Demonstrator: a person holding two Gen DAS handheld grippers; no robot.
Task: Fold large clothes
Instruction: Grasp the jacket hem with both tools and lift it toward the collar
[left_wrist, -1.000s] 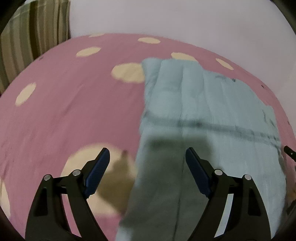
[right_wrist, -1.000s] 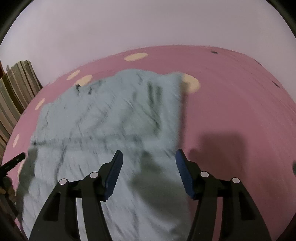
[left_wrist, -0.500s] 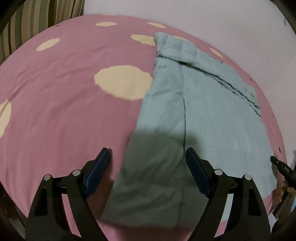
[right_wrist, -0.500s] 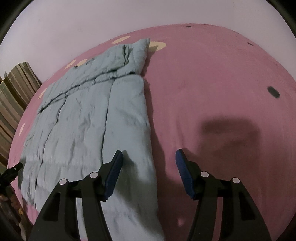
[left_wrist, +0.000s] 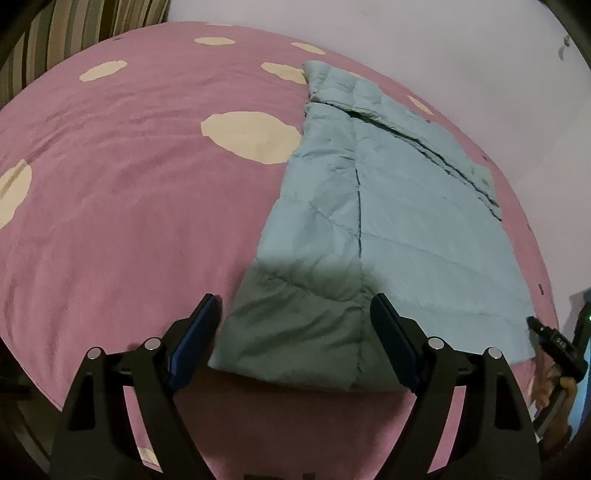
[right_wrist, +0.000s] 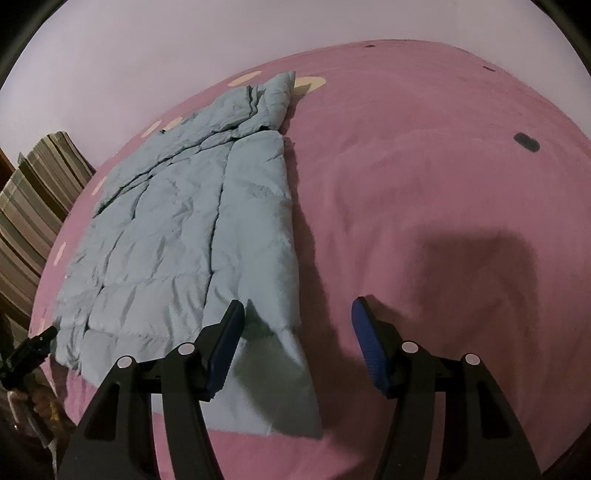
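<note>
While both our grippers hang over the bed, the pale blue quilted garment (left_wrist: 388, 221) lies flat on the pink bedspread (left_wrist: 129, 203), and nothing is gripped. From the left wrist view, the garment fills the centre and right of the frame, running from its near hem at lower centre up to a folded-over flap at upper centre. Our left gripper (left_wrist: 291, 332) sits at the bottom of that frame with its jaws spread wide and holding nothing — the near left corner of the garment shows between the two blue pads (left_wrist: 192, 343), below them, in shadow. A dark seam line runs up the garment from near the right pad toward the upper centre. Cream spots (left_wrist: 251, 136) dot the bedspread to the left of the garment, one of them partly tucked under its left edge.

From the right wrist view, the same garment (right_wrist: 177, 236) occupies the left half of the frame, its right edge running down to lower centre. Our right gripper (right_wrist: 297, 343) is likewise wide open and empty — its left pad (right_wrist: 225, 343) is over the garment's near right corner, its right pad over bare pink bedspread (right_wrist: 424, 166). We cannot tell whether either pad touches the fabric. A striped cloth (right_wrist: 37, 199) shows at the left edge of this frame, and the other gripper's tip (right_wrist: 33, 343) pokes in at lower left.
</note>
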